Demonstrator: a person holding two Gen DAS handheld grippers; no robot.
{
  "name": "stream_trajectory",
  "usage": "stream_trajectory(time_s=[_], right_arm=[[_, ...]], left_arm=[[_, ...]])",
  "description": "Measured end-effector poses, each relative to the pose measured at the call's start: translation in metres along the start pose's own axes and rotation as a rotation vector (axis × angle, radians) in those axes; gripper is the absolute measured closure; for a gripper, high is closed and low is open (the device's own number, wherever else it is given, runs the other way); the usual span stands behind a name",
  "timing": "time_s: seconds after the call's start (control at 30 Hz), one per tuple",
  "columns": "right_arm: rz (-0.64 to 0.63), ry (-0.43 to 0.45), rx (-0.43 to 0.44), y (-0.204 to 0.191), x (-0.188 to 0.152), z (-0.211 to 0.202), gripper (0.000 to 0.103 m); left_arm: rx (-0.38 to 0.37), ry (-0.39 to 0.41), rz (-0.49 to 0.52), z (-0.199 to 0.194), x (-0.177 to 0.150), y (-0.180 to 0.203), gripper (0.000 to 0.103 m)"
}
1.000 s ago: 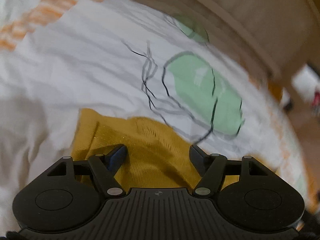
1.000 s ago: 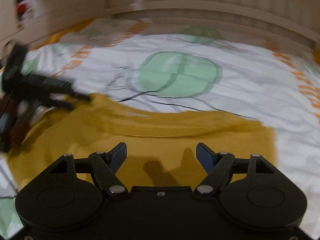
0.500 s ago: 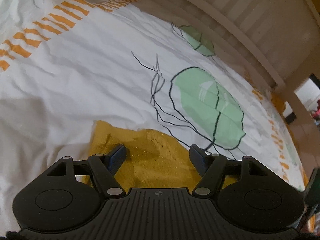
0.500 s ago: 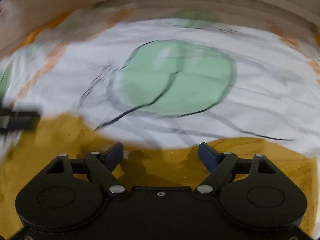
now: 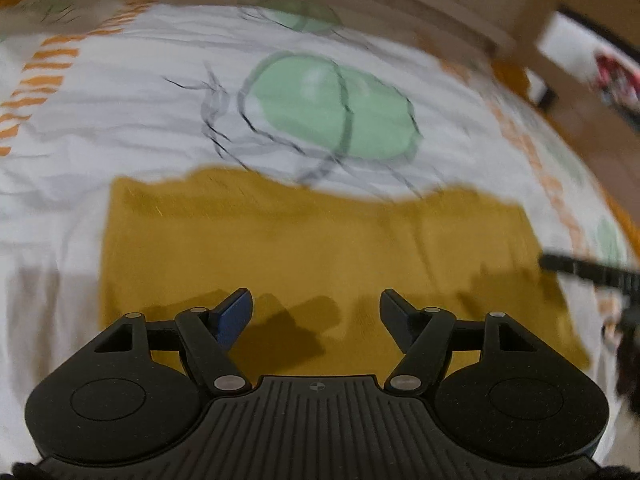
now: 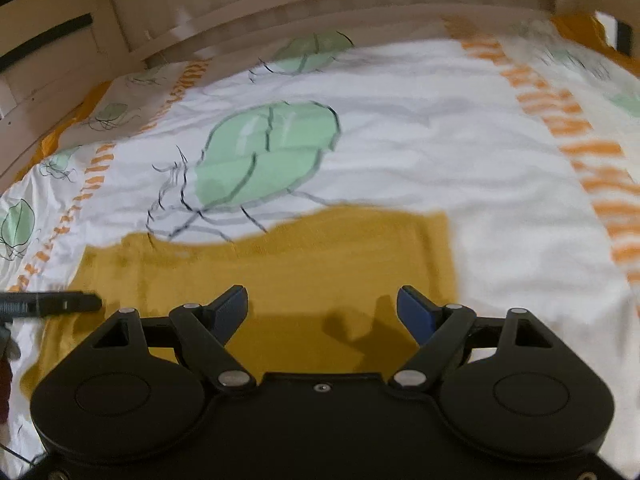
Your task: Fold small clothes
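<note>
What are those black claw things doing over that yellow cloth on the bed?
A person is holding two grippers and folding a small mustard-yellow garment. It lies spread flat on a white bedsheet printed with green leaves and orange stripes. The left gripper and the right gripper both hover over the near edge of the cloth with their fingers wide open. Neither one is gripping anything at this moment.
</note>
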State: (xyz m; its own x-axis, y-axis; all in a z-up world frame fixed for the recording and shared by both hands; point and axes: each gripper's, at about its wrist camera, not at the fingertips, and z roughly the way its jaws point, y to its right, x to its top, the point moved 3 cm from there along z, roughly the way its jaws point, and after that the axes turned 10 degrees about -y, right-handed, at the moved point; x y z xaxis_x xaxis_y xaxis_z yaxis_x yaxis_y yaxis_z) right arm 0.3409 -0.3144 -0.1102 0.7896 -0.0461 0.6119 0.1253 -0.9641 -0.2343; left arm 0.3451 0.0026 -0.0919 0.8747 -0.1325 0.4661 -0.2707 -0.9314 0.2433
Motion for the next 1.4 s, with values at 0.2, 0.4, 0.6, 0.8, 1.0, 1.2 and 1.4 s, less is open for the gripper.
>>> stream_trajectory(time_s=[0.2, 0.4, 0.6, 0.8, 1.0, 1.2, 1.4], right_arm=[[0.046, -0.048, 0.014, 0.017, -0.022, -0.007, 0.019], [0.111, -0.037, 0.023, 0.034, -0.028, -0.006, 0.019], [0.178, -0.015, 0.055, 0.045, -0.023, -0.011, 0.019], [0.209, -0.019, 0.105, 0.044, -0.017, -0.009, 0.017], [0.26, -0.081, 0.136, 0.056, -0.021, -0.001, 0.015], [0.417, -0.138, 0.275, 0.073, -0.03, 0.011, 0.003], [0.47, -0.158, 0.331, 0.074, -0.032, 0.015, 0.0]], left_arm=[[0.067, -0.052, 0.157, 0.008, -0.048, 0.036, 0.033], [0.158, -0.009, 0.208, 0.018, -0.062, 0.046, 0.025], [0.126, 0.103, 0.145, -0.006, -0.061, 0.056, 0.025], [0.119, 0.022, 0.232, 0.023, -0.075, 0.083, 0.024], [0.089, 0.005, 0.179, 0.028, -0.072, 0.078, 0.017], [0.067, -0.001, 0.192, 0.032, -0.073, 0.079, 0.005], [0.036, -0.018, 0.186, 0.033, -0.069, 0.078, 0.002]])
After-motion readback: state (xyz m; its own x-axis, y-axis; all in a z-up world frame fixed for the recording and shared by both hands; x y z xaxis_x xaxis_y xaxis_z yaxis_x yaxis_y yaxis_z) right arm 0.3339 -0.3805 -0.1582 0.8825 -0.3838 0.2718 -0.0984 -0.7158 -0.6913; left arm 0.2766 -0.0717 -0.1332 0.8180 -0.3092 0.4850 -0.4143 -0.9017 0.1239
